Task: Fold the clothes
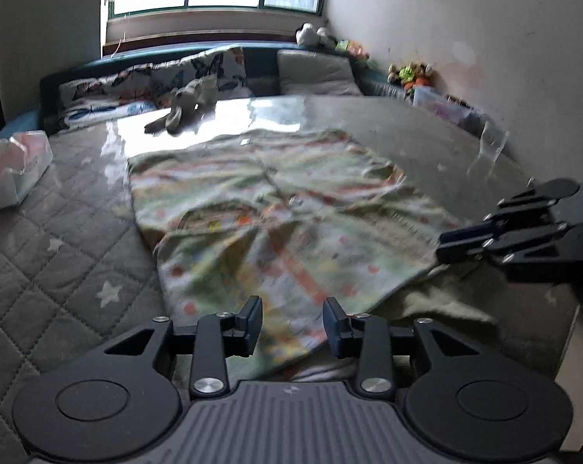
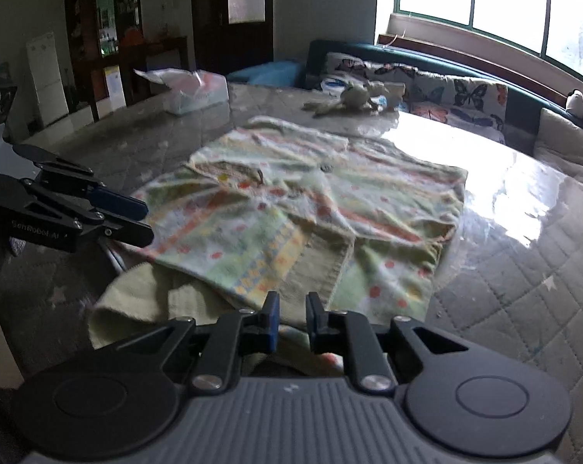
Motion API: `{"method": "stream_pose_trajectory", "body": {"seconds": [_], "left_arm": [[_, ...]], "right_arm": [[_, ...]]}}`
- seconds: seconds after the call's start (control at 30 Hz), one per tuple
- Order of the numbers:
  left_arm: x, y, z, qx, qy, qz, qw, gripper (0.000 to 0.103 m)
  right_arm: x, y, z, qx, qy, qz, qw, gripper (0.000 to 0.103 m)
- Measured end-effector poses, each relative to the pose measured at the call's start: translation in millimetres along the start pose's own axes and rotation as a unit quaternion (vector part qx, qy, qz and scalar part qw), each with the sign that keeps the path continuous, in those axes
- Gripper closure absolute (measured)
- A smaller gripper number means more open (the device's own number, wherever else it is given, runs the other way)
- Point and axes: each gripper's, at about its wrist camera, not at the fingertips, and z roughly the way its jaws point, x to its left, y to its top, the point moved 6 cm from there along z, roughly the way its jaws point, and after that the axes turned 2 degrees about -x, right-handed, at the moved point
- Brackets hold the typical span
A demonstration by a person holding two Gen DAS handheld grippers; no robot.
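Garment (image 1: 276, 208) lies lengthwise toward pillows (image 1: 152, 81).

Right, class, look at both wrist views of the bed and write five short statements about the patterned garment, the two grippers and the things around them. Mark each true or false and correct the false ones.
1. The patterned garment lies spread on the quilted bed. True.
2. The left gripper is clamped shut on the garment. False: its fingers stand apart, with nothing between them.
3. The right gripper is open. True.
4. A soft toy lies beyond the garment, near the butterfly pillows. True.
5. The garment is folded into a neat small square. False: it is laid out, rumpled, with a plain green part bunched at the near edge.
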Motion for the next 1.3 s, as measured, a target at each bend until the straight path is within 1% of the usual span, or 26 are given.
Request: {"method": "stream_pose_trajectory", "body": {"seconds": [0.17, 0.23, 0.33, 0.37, 0.4, 0.47, 0.53, 0.67, 0.7, 0.73, 0.8, 0.87, 0.97, 1.13, 1.23, 1.3], "left_arm": [[-9, -8, 0, 0.021, -0.008, 0.035, 0.9991, 0.065], [-11, -13, -8, 0.025, -0.017, 0.05, 0.9983, 0.064], [-21, -23, -23, 0.025, -0.028, 0.102, 0.9941, 0.054], [-25, -27, -25, 0.026, -0.027, 0.124, 0.9916, 0.051], [-31, -32, -26, 0.026, -0.025, 0.149, 0.9881, 0.051], [-41, -39, -24, 0.023, -0.018, 0.193, 0.9807, 0.048], [-52, -43, -19, 0.013, -0.013, 0.225, 0.9742, 0.047], [-66, -43, -10, -0.014, -0.013, 0.251, 0.9677, 0.047], [-68, -42, -8, -0.023, -0.013, 0.253, 0.9671, 0.047], [-69, -40, -7, -0.029, -0.016, 0.251, 0.9674, 0.048], [-70, -35, -7, -0.041, -0.023, 0.243, 0.9689, 0.055], [-69, -28, -8, -0.05, -0.033, 0.23, 0.9713, 0.075], [-55, -9, -8, -0.053, -0.047, 0.175, 0.9821, 0.089], [-39, 16, -5, -0.057, -0.064, 0.117, 0.9894, 0.092], [-30, 30, -3, -0.06, -0.074, 0.085, 0.9918, 0.092], [-24, 36, -2, -0.06, -0.079, 0.071, 0.9925, 0.092]], "right_arm": [[3, -5, 6, 0.017, 0.0, -0.008, 1.0, 0.089], [1, -4, -2, 0.013, 0.003, -0.008, 1.0, 0.088], [1, -5, -14, 0.014, -0.002, -0.021, 1.0, 0.088], [0, -7, -16, 0.018, -0.006, -0.028, 0.999, 0.087], [0, -9, -18, 0.021, -0.008, -0.033, 0.999, 0.087], [-2, -14, -20, 0.031, -0.011, -0.04, 0.999, 0.08], [0, -21, -22, 0.039, -0.013, -0.052, 0.998, 0.08], [3, -31, -27, 0.05, -0.017, -0.075, 0.996, 0.064], [4, -34, -29, 0.05, -0.018, -0.085, 0.995, 0.063], [5, -36, -30, 0.05, -0.019, -0.092, 0.994, 0.063], [7, -38, -32, 0.047, -0.019, -0.103, 0.993, 0.058], [10, -40, -33, 0.04, -0.017, -0.117, 0.992, 0.053], [14, -41, -32, 0.028, -0.014, -0.139, 0.99, 0.052], [24, -29, -22, -0.006, -0.009, -0.162, 0.987, 0.051], [30, -18, -12, -0.027, -0.003, -0.171, 0.985, 0.052], [34, -10, -4, -0.037, -0.003, -0.176, 0.984, 0.054]]}}
